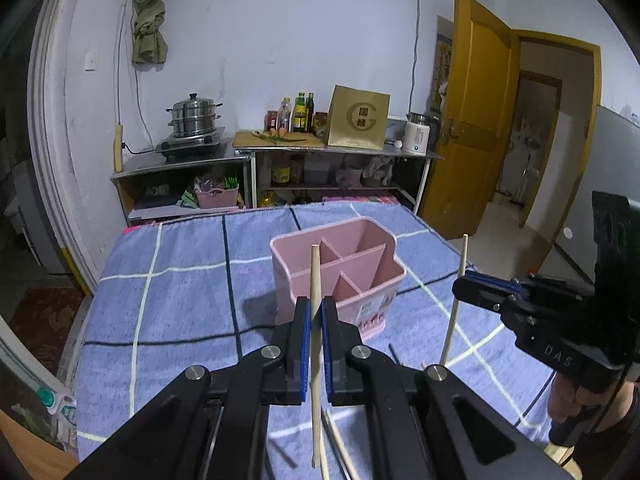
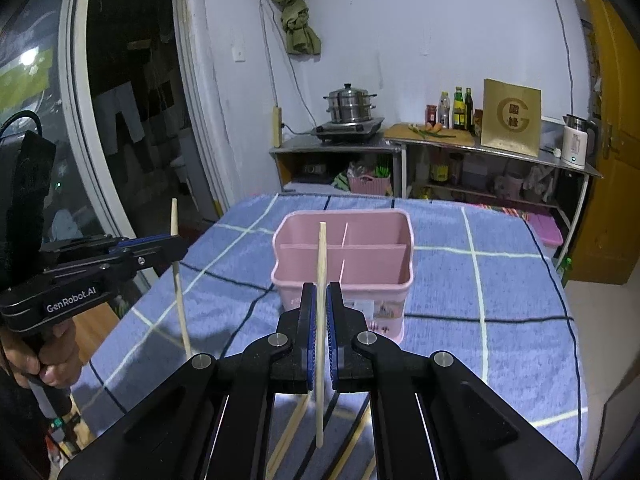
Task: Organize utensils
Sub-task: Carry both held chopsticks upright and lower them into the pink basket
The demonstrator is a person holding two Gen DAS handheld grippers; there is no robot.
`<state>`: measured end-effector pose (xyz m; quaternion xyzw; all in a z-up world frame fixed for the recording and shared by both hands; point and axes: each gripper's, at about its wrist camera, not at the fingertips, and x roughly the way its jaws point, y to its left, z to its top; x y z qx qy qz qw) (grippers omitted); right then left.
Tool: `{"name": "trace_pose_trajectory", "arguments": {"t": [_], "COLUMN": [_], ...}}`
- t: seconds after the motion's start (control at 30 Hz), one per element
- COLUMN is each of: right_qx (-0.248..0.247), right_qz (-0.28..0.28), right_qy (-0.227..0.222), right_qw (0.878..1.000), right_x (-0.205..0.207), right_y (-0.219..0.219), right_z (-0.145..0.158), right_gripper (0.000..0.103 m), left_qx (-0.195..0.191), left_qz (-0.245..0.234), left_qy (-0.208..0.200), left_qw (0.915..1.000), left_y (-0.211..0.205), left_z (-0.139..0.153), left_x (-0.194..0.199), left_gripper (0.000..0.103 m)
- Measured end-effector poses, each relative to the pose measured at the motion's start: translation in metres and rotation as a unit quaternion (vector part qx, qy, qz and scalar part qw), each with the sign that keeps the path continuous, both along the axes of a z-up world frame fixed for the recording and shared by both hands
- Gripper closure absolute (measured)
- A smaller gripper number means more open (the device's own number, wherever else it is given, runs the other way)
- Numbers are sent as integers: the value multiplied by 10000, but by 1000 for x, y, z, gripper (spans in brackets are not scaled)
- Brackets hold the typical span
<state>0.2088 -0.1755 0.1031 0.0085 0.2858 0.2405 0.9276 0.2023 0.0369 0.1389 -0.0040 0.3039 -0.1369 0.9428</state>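
Left tongs (image 1: pixel 315 320): blue-padded black jaws pressed together on a pale wooden chopstick (image 1: pixel 315 344), pinched around mid-length. Stick stands near upright, top end above the jaws, lower end hanging below them, clear of the cloth.

Right tongs (image 2: pixel 321 312): same build, jaws clamped on a second pale wooden chopstick (image 2: pixel 321 320), also near vertical with both ends free. From the left wrist view the right tongs (image 1: pixel 464 286) sit off to the right with their chopstick (image 1: pixel 456 300) tilted slightly. From the right wrist view the left tongs (image 2: pixel 176 246) sit at left with their chopstick (image 2: pixel 179 280); a hand (image 2: pixel 52 356) grips the handle below.

Pink plastic utensil caddy with internal dividers (image 1: pixel 340 272) stands upright on the surface, ahead of both tongs and roughly between them. Compartments look empty from here. Neither chopstick is over or inside it. Same caddy in the right view (image 2: pixel 344 264).

Surface is covered by a blue towel-like cloth with white and dark check lines (image 1: pixel 180 300). More loose pale chopsticks (image 2: pixel 292 432) lie on the cloth under the right tongs, partly hidden by the jaw arms; count unclear.

Background: steel shelf unit (image 1: pixel 188 164) against the wall, carrying a stacked steel steamer pot (image 1: pixel 194 118).
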Motion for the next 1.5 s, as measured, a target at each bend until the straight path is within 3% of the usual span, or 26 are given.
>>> {"name": "trace_pose_trajectory", "arguments": {"t": [0.47, 0.67, 1.03, 1.5], "right_qx": [527, 710, 880, 638], "right_qz": [-206, -248, -185, -148], "right_qy": [-399, -581, -729, -182], "right_qw": [9976, 9955, 9933, 9977], "right_x": [54, 75, 100, 112], "right_y": [-1, 6, 21, 27], "right_z": [48, 60, 47, 3], "right_gripper": [98, 98, 98, 98], "left_qx": [-431, -564, -664, -598], "left_qz": [174, 271, 366, 291], "left_qy": [-490, -722, -837, -387], "left_qw": [9977, 9954, 9936, 9970], "left_y": [-9, -8, 0, 0], "left_z": [58, 68, 43, -3], "left_x": [66, 91, 117, 124], "left_gripper": [98, 98, 98, 98]}}
